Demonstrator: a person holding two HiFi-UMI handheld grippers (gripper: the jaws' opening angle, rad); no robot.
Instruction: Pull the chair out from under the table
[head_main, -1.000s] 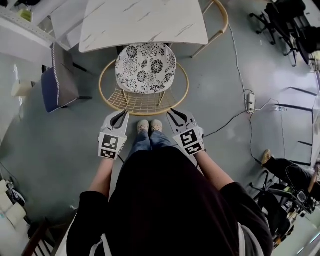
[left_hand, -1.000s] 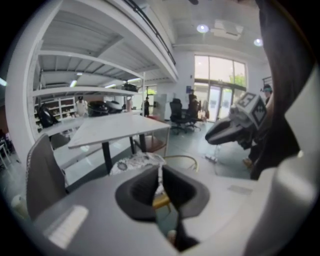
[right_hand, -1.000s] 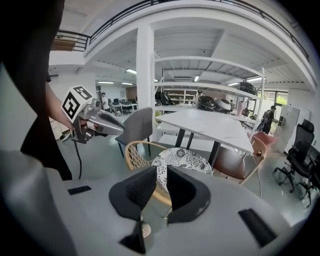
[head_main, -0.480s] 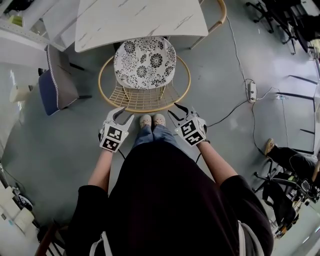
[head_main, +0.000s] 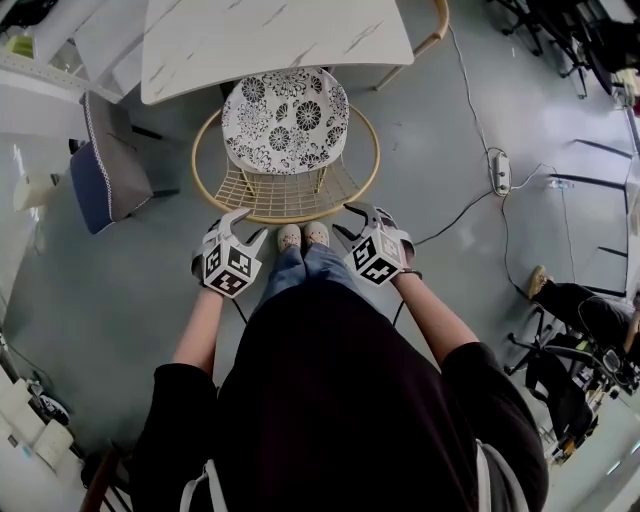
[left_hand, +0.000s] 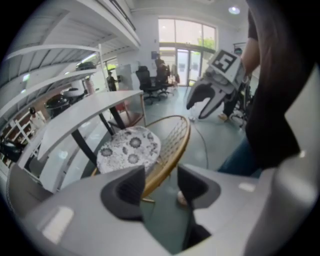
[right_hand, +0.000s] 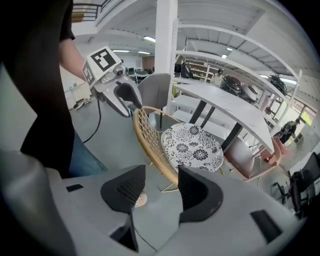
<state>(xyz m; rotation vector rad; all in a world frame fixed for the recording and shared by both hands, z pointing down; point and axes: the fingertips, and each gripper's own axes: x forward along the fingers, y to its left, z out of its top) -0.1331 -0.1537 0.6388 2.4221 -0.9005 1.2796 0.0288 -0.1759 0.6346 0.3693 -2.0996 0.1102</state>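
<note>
The chair (head_main: 285, 135) has a round rattan back rim and a floral cushion (head_main: 286, 118), and its front is tucked under the white marble-look table (head_main: 270, 40). Both grippers hover at the near side of the back rim. My left gripper (head_main: 243, 222) is at the rim's left part and my right gripper (head_main: 352, 218) at its right part. Both sets of jaws are opening and nothing is gripped. In the left gripper view the rim (left_hand: 172, 145) shows in the gap ahead of the gripper (left_hand: 160, 180). The right gripper view likewise shows the rim (right_hand: 150, 145) beyond the gripper (right_hand: 160, 187).
A grey-and-blue chair (head_main: 105, 165) stands left of the table, and another rattan chair (head_main: 435, 30) at its far right. A power strip (head_main: 501, 178) with cables lies on the floor to the right. My shoes (head_main: 302, 236) stand just behind the chair. A seated person's leg (head_main: 560, 300) is at far right.
Both grippers have come down and closer to the chair's back rim, and both have rolled. Their jaws, shut a second ago, now stand apart.
</note>
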